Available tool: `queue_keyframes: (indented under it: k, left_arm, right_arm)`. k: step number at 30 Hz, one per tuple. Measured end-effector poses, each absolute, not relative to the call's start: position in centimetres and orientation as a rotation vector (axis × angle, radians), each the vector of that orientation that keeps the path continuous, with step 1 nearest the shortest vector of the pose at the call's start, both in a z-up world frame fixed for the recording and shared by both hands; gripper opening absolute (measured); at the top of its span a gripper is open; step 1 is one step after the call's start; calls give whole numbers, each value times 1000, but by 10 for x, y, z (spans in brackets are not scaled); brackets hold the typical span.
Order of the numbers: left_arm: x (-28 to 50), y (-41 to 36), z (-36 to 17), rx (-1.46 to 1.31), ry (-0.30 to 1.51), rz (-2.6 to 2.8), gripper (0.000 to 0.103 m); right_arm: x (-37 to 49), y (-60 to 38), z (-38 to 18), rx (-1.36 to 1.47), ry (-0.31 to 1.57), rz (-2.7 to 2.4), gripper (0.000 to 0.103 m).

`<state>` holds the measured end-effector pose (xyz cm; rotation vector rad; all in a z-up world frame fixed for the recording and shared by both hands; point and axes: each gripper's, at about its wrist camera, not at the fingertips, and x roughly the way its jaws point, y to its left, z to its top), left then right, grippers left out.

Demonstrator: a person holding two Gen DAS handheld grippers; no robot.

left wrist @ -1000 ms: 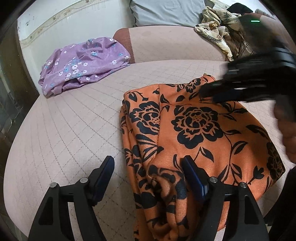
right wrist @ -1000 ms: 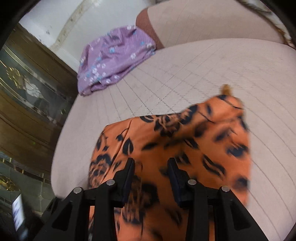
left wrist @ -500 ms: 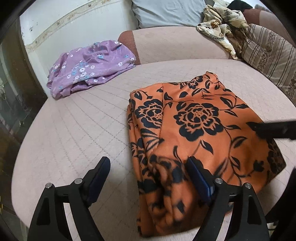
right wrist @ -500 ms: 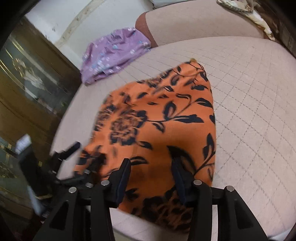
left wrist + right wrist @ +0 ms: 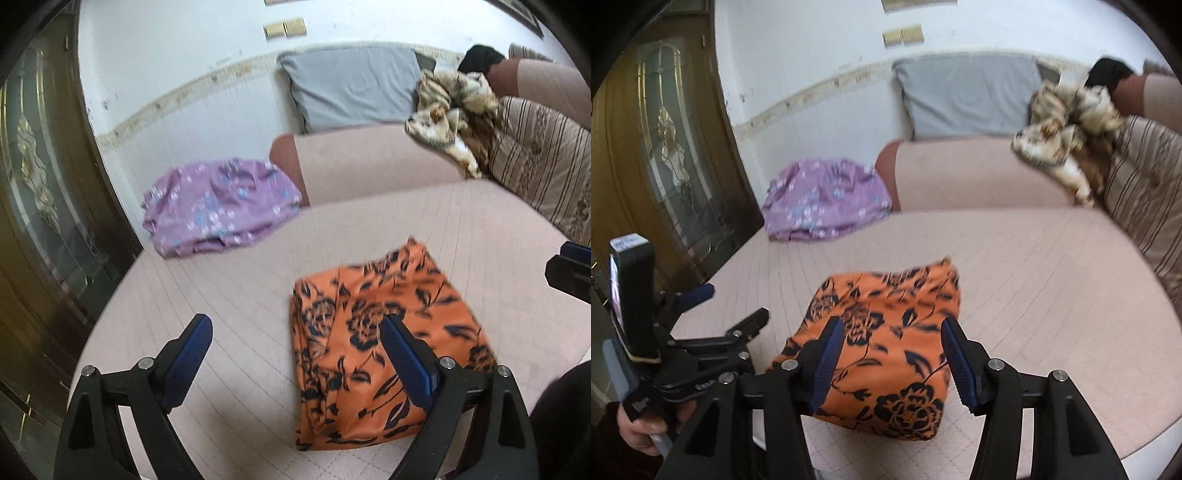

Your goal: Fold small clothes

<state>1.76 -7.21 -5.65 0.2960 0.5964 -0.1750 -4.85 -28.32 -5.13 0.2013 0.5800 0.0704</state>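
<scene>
1. The orange floral garment (image 5: 384,354) lies folded on the bed (image 5: 221,302), at its near edge, free of both grippers.
2. Left gripper (image 5: 295,358): jaws spreading wide, nothing between them; the garment lies below and to its right.
3. Right gripper (image 5: 890,354): jaws opening, hovering above the garment's near end, pads apparently clear of the cloth, though blur limits certainty.
4. The right gripper is the nearer one.
5. The garment's long axis runs from the near bed edge away toward the purple floral garment (image 5: 221,206) side, narrow end pointing far.
</scene>
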Motion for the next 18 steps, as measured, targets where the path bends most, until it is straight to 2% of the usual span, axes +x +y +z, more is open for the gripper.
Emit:
queue_keyframes:
  k: [3, 6, 18]
  left_arm:
    - [12, -74, -38, 308, 563, -146, 94]
    - [5, -74, -23, 312, 522, -110, 101]
    - [-8, -63, 26, 227, 489, -65, 101]
  right_arm:
    - [-62, -287, -35, 214, 523, 59, 59]
    - [-69, -294, -25, 234, 488, 57, 60]
    - [-84, -299, -6, 244, 426, 36, 60]
